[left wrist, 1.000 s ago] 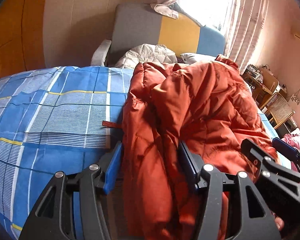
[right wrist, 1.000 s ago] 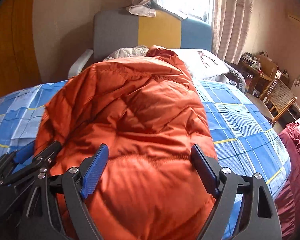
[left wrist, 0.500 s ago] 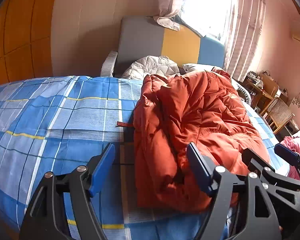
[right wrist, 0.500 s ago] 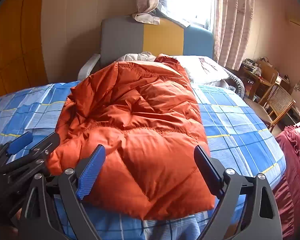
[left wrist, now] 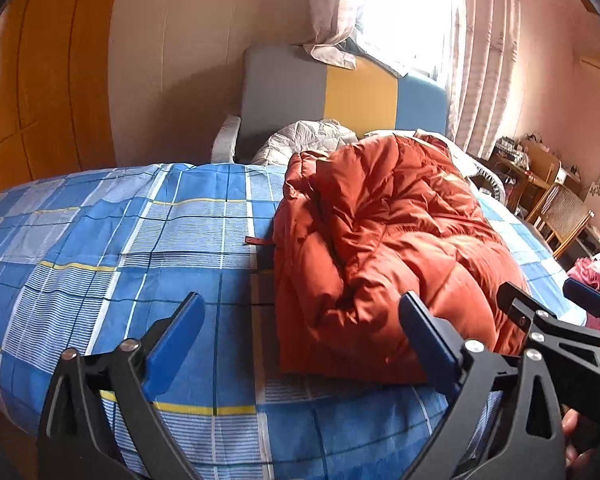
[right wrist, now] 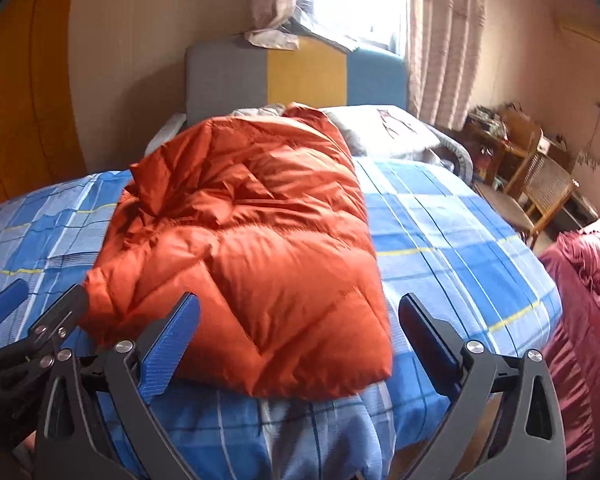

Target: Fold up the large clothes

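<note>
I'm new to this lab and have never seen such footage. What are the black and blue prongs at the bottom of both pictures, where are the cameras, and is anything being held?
No robot arm here: a person carries a hand-held gripper in each hand, and each has a wide-angle camera looking forward along its two fingers. So one picture is taken from the left hand-held gripper, the other from the right hand-held gripper. The prongs are those fingers, black with blue pads. Each view also catches the other tool at its edge. On the bed, over a blue checked sheet, lies a puffy orange jacket, folded into a bundle. Nothing is held: both sets of jaws are opening wide, and neither pinches the jacket.
</note>
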A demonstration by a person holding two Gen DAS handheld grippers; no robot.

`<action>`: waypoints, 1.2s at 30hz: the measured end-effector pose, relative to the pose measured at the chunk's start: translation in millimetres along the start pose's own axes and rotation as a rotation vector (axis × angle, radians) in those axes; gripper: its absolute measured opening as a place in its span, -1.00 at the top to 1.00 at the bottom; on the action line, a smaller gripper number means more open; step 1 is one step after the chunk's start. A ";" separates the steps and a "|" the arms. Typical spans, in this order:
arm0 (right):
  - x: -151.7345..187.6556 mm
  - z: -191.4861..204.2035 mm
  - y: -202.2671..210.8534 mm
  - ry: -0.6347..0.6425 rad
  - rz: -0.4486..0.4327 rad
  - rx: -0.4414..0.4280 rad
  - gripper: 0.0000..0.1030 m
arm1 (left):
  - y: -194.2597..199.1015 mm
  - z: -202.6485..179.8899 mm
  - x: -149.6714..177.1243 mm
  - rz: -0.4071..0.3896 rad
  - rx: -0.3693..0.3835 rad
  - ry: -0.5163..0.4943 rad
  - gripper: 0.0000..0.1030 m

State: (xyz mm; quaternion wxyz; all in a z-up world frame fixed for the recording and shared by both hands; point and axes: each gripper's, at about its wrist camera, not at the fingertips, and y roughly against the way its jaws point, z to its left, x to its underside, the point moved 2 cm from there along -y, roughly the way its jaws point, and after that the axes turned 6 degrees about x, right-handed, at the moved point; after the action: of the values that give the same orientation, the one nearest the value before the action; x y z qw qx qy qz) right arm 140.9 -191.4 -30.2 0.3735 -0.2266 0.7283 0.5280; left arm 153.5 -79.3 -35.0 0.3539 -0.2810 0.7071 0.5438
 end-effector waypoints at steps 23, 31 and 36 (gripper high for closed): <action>15.4 -17.7 9.2 -0.042 0.009 0.020 -0.93 | 13.7 -8.7 12.5 0.018 -0.052 -0.043 -0.96; 13.5 -21.9 13.0 -0.052 -0.005 0.021 -0.93 | 25.1 -12.9 11.0 -0.004 -0.077 -0.057 -0.96; 13.5 -17.5 16.3 -0.029 -0.013 0.018 -0.93 | 29.3 -10.5 9.7 -0.016 -0.072 -0.039 -0.96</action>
State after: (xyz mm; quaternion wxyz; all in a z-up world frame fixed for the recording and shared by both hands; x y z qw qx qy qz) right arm 115.4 -201.5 -28.2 0.3893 -0.2204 0.7261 0.5221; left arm 122.8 -82.2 -24.4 0.3616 -0.2887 0.6779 0.5713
